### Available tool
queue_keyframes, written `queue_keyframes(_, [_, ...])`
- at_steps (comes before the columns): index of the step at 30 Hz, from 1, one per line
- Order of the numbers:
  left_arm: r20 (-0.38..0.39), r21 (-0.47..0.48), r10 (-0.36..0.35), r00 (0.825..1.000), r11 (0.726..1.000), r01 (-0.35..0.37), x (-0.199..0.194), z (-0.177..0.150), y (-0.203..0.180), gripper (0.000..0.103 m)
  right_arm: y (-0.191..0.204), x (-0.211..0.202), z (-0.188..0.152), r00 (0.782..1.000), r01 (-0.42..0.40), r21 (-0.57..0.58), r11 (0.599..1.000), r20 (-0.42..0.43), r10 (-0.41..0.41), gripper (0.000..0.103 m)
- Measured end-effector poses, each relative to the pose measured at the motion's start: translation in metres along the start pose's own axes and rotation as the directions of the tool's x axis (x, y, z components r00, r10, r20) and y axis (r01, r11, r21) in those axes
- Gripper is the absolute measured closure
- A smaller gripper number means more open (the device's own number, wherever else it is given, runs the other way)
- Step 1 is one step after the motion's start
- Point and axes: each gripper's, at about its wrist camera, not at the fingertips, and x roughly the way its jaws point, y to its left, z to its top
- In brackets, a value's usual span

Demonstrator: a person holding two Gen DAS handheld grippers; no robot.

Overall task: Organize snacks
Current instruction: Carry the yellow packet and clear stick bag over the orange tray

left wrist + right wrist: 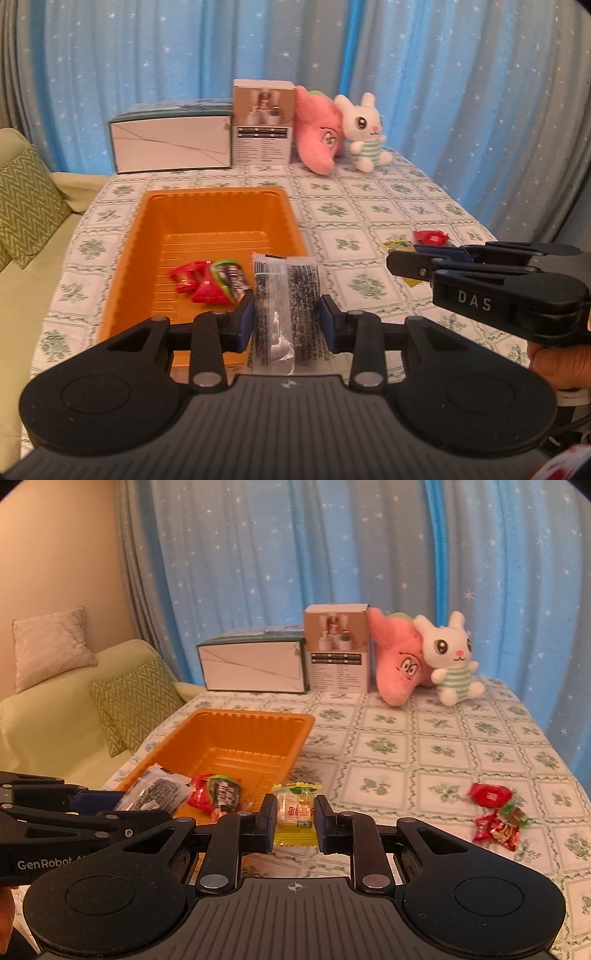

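While both grippers [286, 319] [294, 821] pinch packets, orange tray [147, 221] holds perhaps three candies [208, 282].

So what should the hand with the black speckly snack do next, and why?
Probably open over the orange tray. The left gripper grips the black speckled packet just above the tray's near edge, where red snacks already lie.

Dim warm indoor light, soft focus, fisheye bending, dark vignetted corners
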Motion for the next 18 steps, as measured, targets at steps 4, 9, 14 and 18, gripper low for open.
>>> queue_keyframes(4, [0.003,-0.009,0.015,1.000,1.000,-0.015,-0.003,0.000,0.013,0.069,0.010,0.007,-0.001,1.000,-0.017,-0.019,1.000,-0.010,0.017,0.081])
queue_keyframes(9, [0.003,-0.012,0.028,1.000,1.000,-0.028,0.000,0.002,0.027,0.069,0.018,0.013,-0.004,0.999,-0.037,-0.023,0.999,-0.023,0.036,0.081])
queue_keyframes(14, [0.004,-0.031,0.050,0.999,0.998,-0.050,0.009,0.006,0.047,0.069,0.023,0.021,0.000,0.998,-0.050,-0.038,0.998,-0.030,0.049,0.081])
queue_keyframes(18, [-0.004,-0.041,0.070,0.998,0.997,-0.070,0.020,0.008,0.062,0.069,0.026,0.032,0.005,0.998,-0.062,-0.043,0.997,-0.035,0.060,0.081])
